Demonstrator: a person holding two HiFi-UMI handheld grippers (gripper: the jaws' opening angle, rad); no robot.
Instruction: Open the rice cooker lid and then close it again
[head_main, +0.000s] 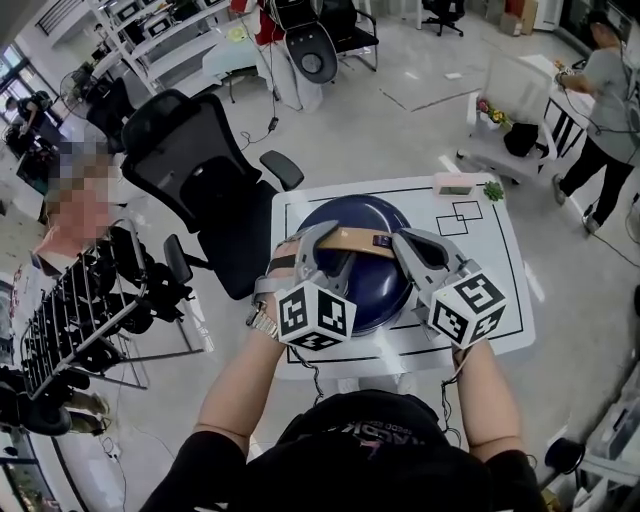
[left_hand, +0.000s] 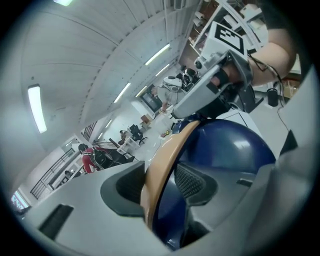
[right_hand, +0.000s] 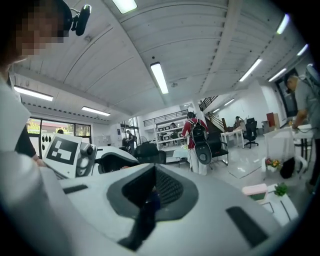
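Over the rice cooker (head_main: 362, 212) on the tabletop (head_main: 503, 292), your left tool (head_main: 322, 242) clamps its tan handle (head_main: 355, 239); your right tool (head_main: 403, 243) is pinched closed beside it, forearms reaching forward.

Open-plan lab/office floor. Black office chair (head_main: 200, 170) left of left gripper (head_main: 325, 242); shelving racks (head_main: 150, 40) far beyond it; strip lights (right_hand: 159, 77) overhead; white marked table (head_main: 505, 270) beneath; more desks (right_hand: 235, 132) farther off.

Black office chair (head_main: 190, 170), white table (head_main: 500, 290), pink box (head_main: 455, 184), small green plant (head_main: 493, 190)
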